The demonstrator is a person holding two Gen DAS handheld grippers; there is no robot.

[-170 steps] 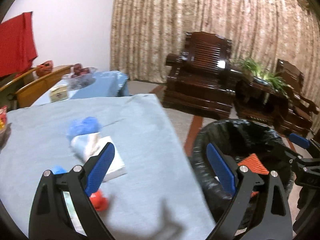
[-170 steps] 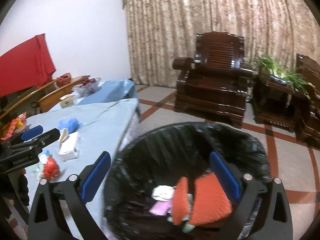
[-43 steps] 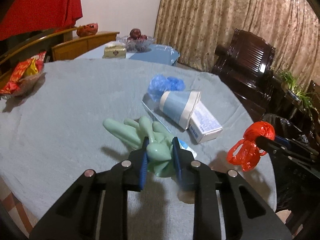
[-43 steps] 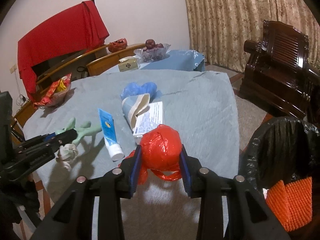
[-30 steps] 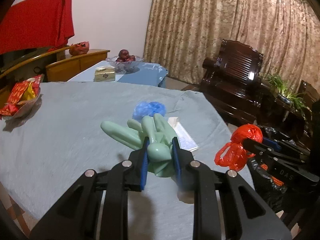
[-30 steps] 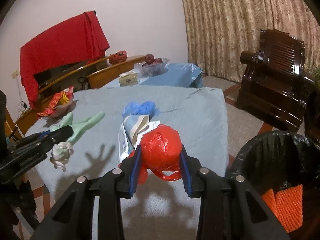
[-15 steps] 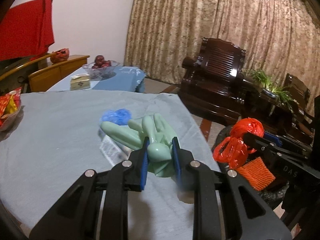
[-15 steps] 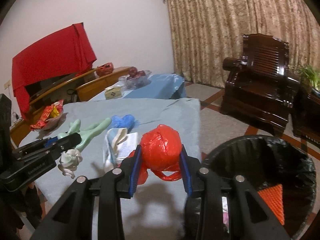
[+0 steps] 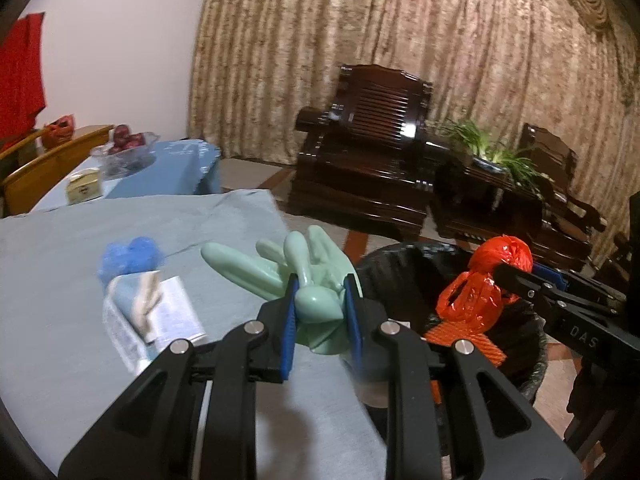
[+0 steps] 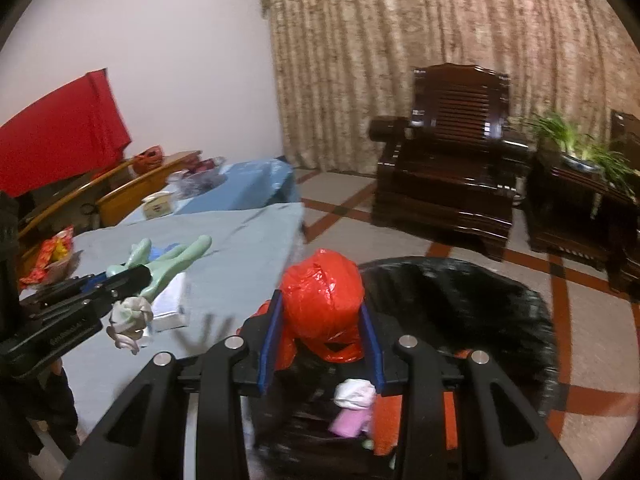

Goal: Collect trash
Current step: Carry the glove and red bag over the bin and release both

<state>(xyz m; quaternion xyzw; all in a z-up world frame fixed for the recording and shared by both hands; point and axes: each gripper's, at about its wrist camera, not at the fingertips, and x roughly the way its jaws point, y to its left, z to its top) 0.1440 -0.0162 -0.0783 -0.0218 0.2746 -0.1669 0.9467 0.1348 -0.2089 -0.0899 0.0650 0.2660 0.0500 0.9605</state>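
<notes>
Now the left gripper (image 9: pixel 320 312) is clamped on a pale green rubber glove (image 9: pixel 304 272), its 2 blue pads (image 9: pixel 289 328) pinching the cuff while the glove's fingers fan out toward 11 o'clock. The glove hangs in the air over the edge of the table (image 9: pixel 120 224), which is covered in a grey-blue cloth.

At 3 o'clock in the left view, the right gripper (image 10: pixel 320 328) is squeezed shut around a knotted red plastic bag (image 10: pixel 322 300). That bag sits above the near rim of a bin lined with a black bag (image 10: pixel 460 296). Inside the bin lie an orange textured piece (image 9: pixel 464 340), a white wad (image 10: pixel 354 394) and something pink (image 10: pixel 348 424).

On the table at 9 o'clock of the left view lie a crumpled blue thing (image 9: pixel 130 254), a paper cup on its side (image 9: pixel 136 300) and a white printed box (image 9: pixel 176 316), the cup touching the box. Farther back at 10 o'clock stand a small tissue box (image 9: pixel 84 186) and a glass bowl of dark red fruit (image 9: pixel 126 144). A dark wooden armchair (image 9: pixel 372 152) stands before the curtain (image 9: pixel 400 40) at 12 o'clock, with a green plant (image 9: pixel 496 152) beside it.
</notes>
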